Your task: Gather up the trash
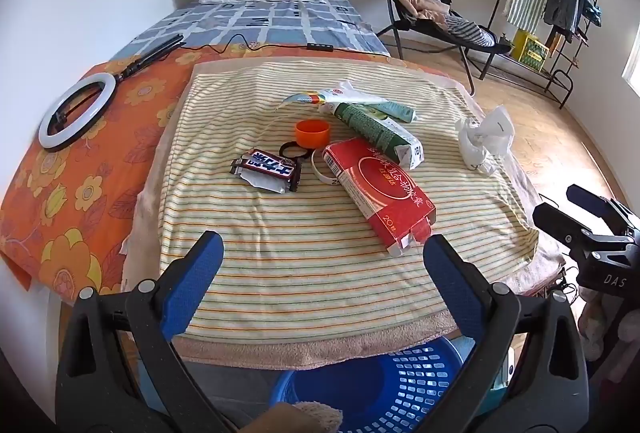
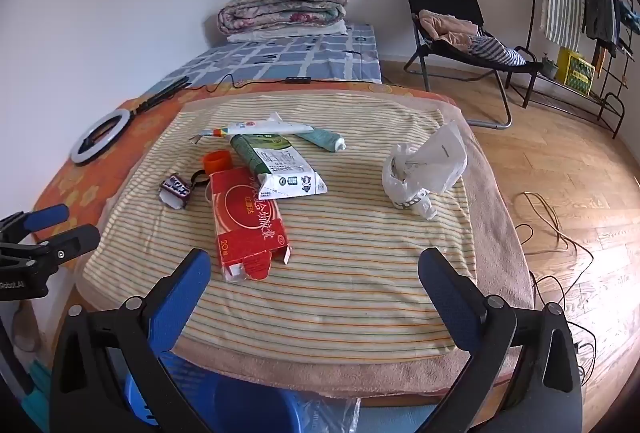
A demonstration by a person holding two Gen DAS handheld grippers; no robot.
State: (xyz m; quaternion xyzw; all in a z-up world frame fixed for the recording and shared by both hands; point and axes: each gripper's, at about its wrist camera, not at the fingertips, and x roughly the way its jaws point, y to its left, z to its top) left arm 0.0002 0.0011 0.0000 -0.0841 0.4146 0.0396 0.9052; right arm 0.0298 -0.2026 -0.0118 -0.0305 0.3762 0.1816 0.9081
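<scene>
Striped yellow towel [image 1: 320,273] is covering the table and carrying the trash: one red cardboard box [image 1: 380,193], one green-and-white milk carton [image 1: 376,129], two squeezed tubes [image 1: 352,97], one orange plastic cap [image 1: 313,132], one dark candy wrapper [image 1: 266,165], one black ring [image 1: 294,149], one white ring [image 1: 320,165] and one crumpled white plastic bag [image 1: 484,139]. One blue perforated basket [image 1: 384,389] is sitting below the near edge. Left gripper [image 1: 322,263] and right gripper [image 2: 314,279] are both hovering spread wide, gripping and touching nothing.
</scene>
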